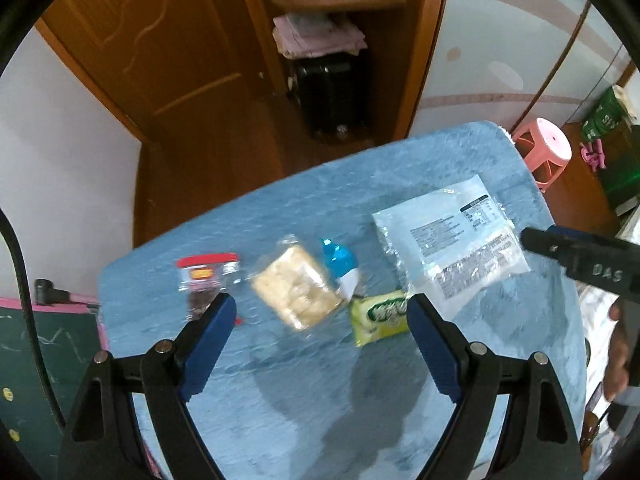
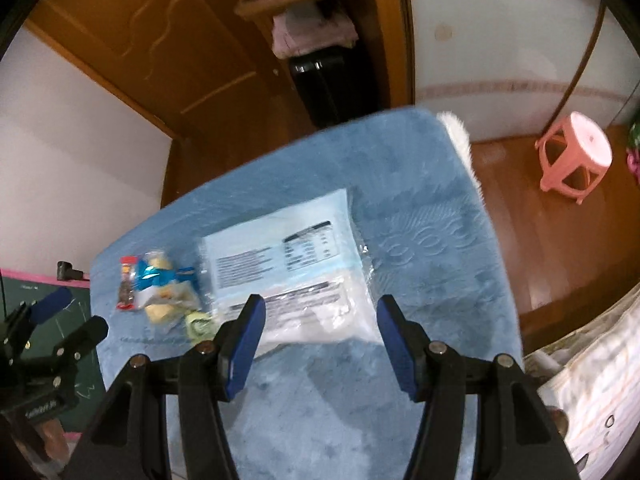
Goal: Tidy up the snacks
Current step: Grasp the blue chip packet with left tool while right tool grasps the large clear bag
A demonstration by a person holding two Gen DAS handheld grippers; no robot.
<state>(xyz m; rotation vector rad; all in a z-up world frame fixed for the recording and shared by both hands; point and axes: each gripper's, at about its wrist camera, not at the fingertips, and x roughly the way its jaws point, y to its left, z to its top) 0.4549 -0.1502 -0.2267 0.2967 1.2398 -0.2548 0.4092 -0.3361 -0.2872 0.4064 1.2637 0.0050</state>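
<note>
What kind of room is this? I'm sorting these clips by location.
Probably a bedroom in a home: a wooden door, an open closet with folded linens above a dark suitcase, and a pink plastic stool on wood flooring.

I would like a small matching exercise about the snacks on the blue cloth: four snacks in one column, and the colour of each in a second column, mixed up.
Snacks
1. large flat bag
2. small packet
3. clear jar's lid
4. cracker pack

Colours
A. red
B. beige
C. pale blue and white
D. yellow-green

Pairs: 1-C, 2-D, 3-A, 4-B
</note>
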